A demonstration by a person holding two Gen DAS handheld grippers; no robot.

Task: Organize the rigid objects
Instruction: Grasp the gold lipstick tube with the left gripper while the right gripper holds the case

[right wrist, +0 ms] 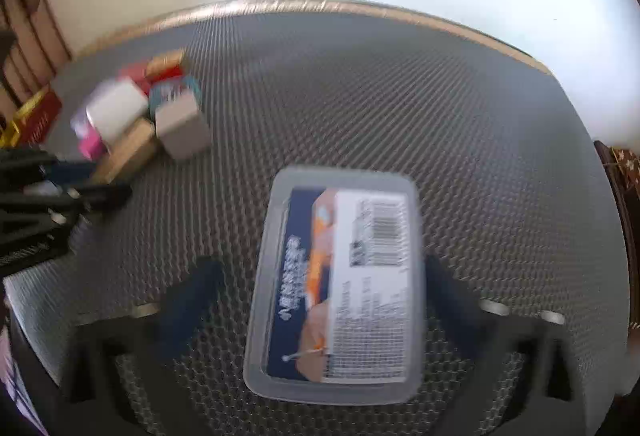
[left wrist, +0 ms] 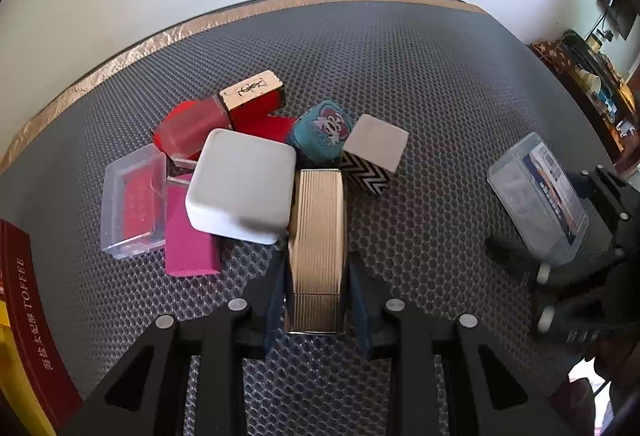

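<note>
A gold ribbed box [left wrist: 316, 236] lies on the grey honeycomb mat [left wrist: 440, 83] at the front of a pile of small boxes. My left gripper [left wrist: 317, 270] is shut on its near end, one pad against each long side. The pile holds a white square box [left wrist: 240, 187], a grey cube with zigzag sides [left wrist: 374, 147], a teal cartoon case [left wrist: 322, 129] and a red box with a gold lid [left wrist: 252, 99]. A clear lidded box with a printed label [right wrist: 336, 284] lies flat between the fingers of my right gripper [right wrist: 322, 268], which stands open with a gap on both sides.
A clear case with red contents [left wrist: 134, 203] and a pink block [left wrist: 188, 240] sit at the pile's left. A dark red toffee box [left wrist: 28, 316] lies at the left edge. The mat's far edge has a gold strip [left wrist: 160, 35] before a white wall.
</note>
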